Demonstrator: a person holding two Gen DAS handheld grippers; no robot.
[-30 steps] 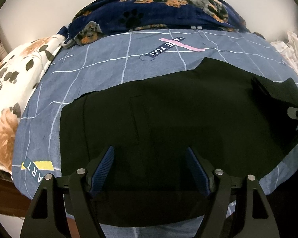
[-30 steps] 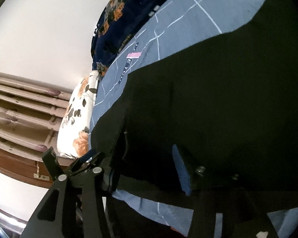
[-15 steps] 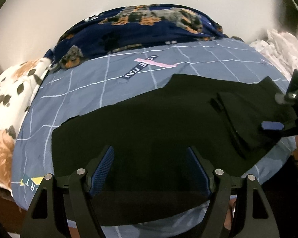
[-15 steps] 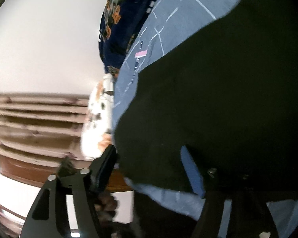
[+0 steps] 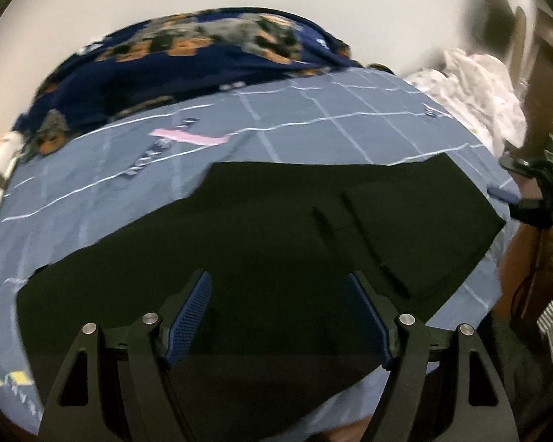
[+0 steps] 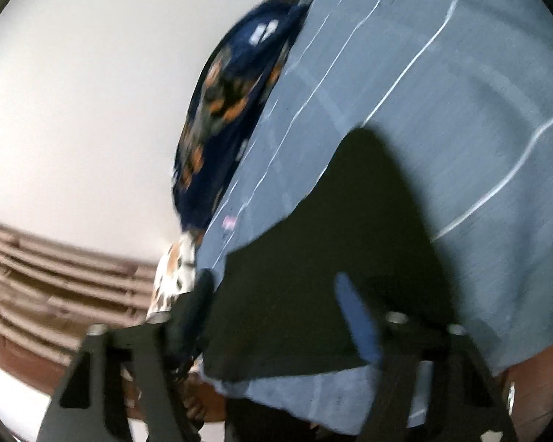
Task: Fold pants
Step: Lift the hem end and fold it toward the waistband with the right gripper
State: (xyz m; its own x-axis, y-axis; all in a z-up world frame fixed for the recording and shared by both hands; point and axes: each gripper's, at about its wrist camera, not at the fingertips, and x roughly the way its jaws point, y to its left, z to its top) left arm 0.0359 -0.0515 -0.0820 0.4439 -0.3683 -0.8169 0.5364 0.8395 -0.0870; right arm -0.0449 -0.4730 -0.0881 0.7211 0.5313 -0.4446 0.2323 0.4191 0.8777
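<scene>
Nearby, dog-print blanket (image 5: 210, 55) and white laundry (image 5: 475, 88) flank black pants (image 5: 276, 239); both grippers' fingers gape, right's just narrowing.

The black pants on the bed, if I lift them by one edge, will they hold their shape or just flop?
The pants will probably flop: they lie flat against the sheet, and one end already lies folded over the rest. They look thin, so likely light. A one-edge lift may undo that fold.
</scene>
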